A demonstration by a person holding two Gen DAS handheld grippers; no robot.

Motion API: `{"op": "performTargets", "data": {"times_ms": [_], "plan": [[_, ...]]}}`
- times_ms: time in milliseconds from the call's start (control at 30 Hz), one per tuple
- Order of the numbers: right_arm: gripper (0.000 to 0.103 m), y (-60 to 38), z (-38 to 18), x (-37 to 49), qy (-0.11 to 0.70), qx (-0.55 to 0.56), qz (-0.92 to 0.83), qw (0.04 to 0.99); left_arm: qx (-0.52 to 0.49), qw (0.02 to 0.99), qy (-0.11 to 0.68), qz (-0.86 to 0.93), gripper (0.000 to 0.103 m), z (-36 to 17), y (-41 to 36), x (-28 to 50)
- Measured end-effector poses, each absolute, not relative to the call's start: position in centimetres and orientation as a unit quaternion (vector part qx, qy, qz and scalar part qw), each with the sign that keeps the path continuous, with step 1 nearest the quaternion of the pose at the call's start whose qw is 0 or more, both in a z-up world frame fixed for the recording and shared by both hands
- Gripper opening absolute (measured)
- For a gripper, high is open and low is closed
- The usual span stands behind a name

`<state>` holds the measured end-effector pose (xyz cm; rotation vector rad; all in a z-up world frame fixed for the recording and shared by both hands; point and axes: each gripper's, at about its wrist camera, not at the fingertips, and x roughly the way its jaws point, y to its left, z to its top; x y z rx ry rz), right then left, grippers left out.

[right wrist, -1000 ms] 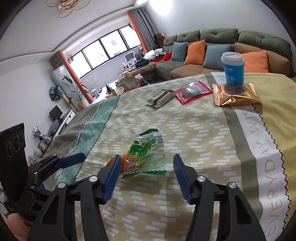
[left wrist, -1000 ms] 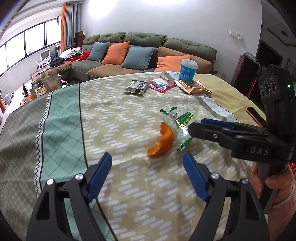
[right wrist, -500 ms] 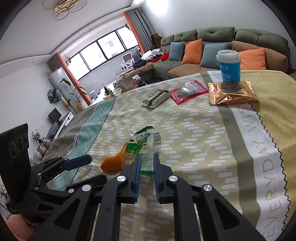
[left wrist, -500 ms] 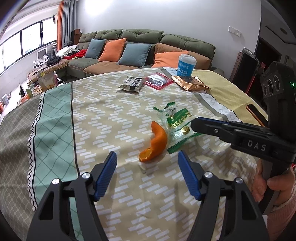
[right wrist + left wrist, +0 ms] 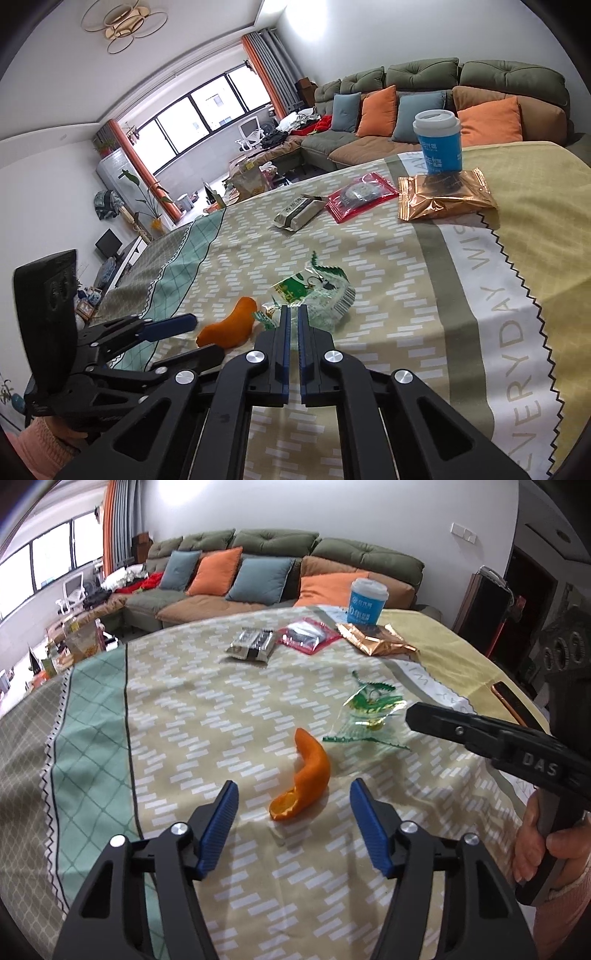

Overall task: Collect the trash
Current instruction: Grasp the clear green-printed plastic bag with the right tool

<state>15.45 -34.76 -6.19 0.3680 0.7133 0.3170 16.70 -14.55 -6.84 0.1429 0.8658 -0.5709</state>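
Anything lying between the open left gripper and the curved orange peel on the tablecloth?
No. In the left wrist view only bare patterned tablecloth separates the left gripper from the orange peel.

"DAS" in raised letters on the right gripper (image 5: 413, 716) arm at 3 o'clock, "EVERYDAY" and part of "WIS" in grey capitals on the tablecloth (image 5: 513, 350) white band at 4 o'clock, white print on the blue cup (image 5: 438, 146) at 1 o'clock, too small to read

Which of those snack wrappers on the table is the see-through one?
The green-printed wrapper, nipped at its edge by the right gripper. The grey, red and gold packets farther back are opaque.
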Motion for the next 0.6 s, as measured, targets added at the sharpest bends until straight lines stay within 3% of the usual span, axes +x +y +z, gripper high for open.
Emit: {"op": "performTargets", "data": {"times_ms": [167, 300, 367, 400, 600], "plan": [[0.004, -34.8, -6.2, 15.5, 0.345, 0.181, 0.159, 0.907, 0.061, 0.857, 0.427, -0.283, 0.032, -7.5, -14.6, 17.1], [0.010, -35.0, -6.7, 16.0, 0.360, 0.200, 0.165, 0.896, 0.058, 0.855, 0.427, -0.290, 0.027, -7.5, -14.4, 17.2], [0.033, -35.4, -6.9, 16.0, 0.364, 0.216, 0.162, 0.891, 0.056, 0.855, 0.425, -0.292, 0.023, -7.4, -14.3, 17.0], [0.036, -35.6, -6.9, 16.1, 0.364, 0.220, 0.160, 0.891, 0.054, 0.855, 0.424, -0.293, 0.022, -7.4, -14.2, 17.0], [0.038, -35.1, -7.5, 17.4, 0.384, 0.221, 0.154, 0.883, 0.048, 0.857, 0.417, -0.298, 0.015, -7.0, -13.4, 16.2]]}}
